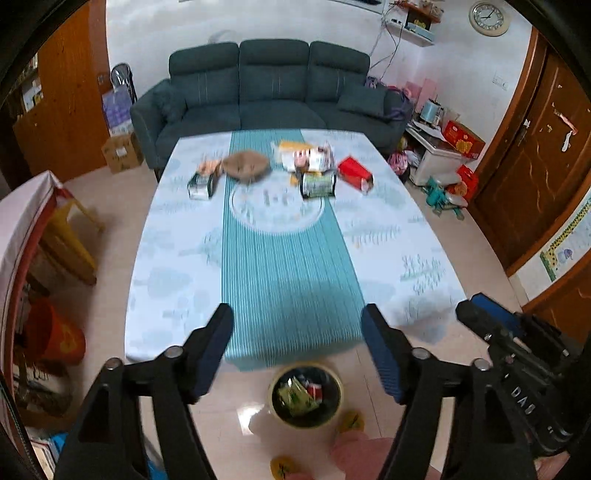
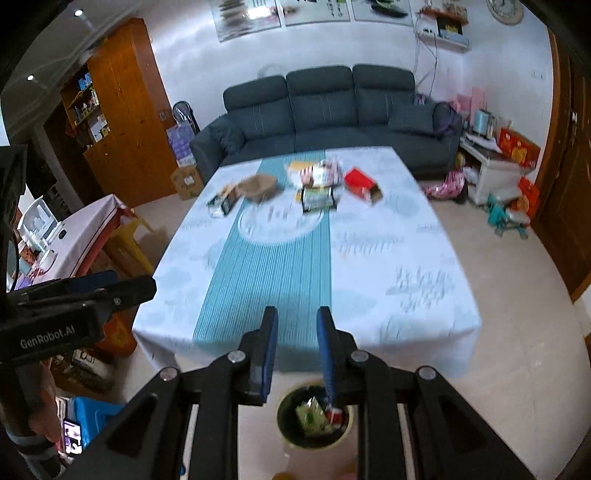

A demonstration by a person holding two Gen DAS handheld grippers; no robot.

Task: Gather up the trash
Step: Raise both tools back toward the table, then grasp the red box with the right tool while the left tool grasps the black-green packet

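Both grippers empty above the bin

The left gripper (image 1: pixel 297 347) had its jaws spread wide; the right gripper (image 2: pixel 297 345) had a narrow gap, pinching nothing — the bin (image 1: pixel 306 396) sat below the jaws, the trash (image 1: pixel 317 182) far ahead on the table (image 1: pixel 388 258).

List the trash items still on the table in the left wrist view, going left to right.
Silver-and-dark packet → brown crumpled paper bag → green-labelled packet → red box. The wrappers piled behind the green-labelled packet overlap, so they are left out.

Dark sofa (image 1: pixel 273 92) against white wall (image 1: pixel 177 33)
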